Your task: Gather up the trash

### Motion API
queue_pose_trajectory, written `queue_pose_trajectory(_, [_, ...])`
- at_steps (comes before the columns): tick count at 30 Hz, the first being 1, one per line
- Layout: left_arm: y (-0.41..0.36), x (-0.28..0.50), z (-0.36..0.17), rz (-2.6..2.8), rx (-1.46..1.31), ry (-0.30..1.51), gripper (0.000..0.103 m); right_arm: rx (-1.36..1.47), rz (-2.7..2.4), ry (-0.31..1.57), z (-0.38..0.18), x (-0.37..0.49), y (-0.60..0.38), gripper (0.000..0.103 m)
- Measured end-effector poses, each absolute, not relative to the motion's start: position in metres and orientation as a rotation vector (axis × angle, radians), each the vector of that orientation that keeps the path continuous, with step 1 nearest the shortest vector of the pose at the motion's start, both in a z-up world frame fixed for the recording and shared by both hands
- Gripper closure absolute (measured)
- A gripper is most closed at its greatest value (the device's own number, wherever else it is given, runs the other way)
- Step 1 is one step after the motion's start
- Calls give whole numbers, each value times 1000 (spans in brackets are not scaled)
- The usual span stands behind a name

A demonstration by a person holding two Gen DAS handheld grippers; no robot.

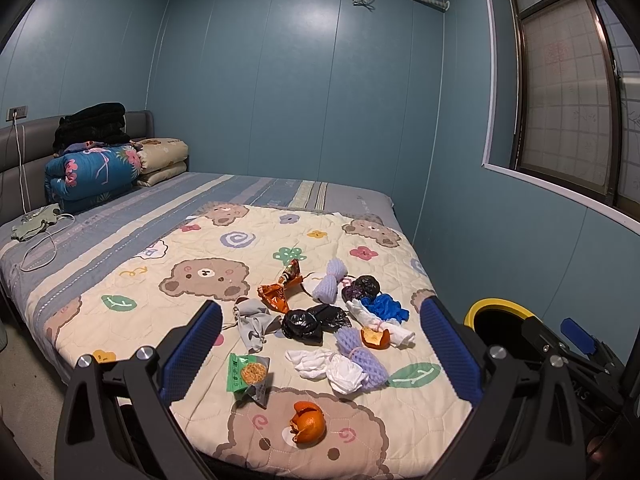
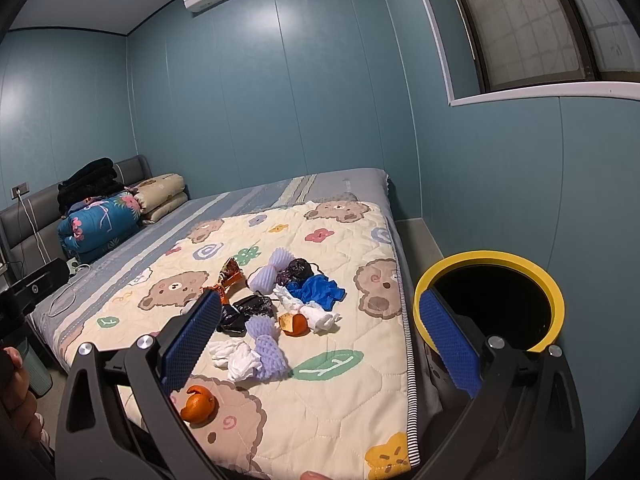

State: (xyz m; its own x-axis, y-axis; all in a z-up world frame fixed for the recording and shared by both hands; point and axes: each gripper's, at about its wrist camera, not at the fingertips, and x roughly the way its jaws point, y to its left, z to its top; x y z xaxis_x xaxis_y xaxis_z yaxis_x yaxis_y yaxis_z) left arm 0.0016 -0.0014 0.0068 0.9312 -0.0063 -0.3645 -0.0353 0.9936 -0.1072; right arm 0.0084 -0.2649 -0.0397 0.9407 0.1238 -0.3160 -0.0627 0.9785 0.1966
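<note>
Step judged: start, nothing picked yet. Left gripper (image 1: 320,356) spread wide, empty, hovered over trash (image 1: 320,320) scattered mid-frame on quilt (image 1: 192,240). Right gripper (image 2: 324,344) likewise released, empty. Bin (image 2: 490,258) stood at right of frame, beside bed edge. Next move probably: descend on near orange peel (image 1: 307,423), close, carry right to bin. Left view alone showed green packet (image 1: 248,374); right view showed bin mouth fully.

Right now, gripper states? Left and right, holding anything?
Left gripper: open, empty, above the trash on the bed.
Right gripper: open, empty, beside the yellow-rimmed bin.
</note>
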Motion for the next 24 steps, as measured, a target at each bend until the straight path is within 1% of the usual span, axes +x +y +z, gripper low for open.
queue_pose_trajectory(24, [-2, 1, 4, 12, -115, 375, 7, 187, 98, 339, -41, 8, -265, 8])
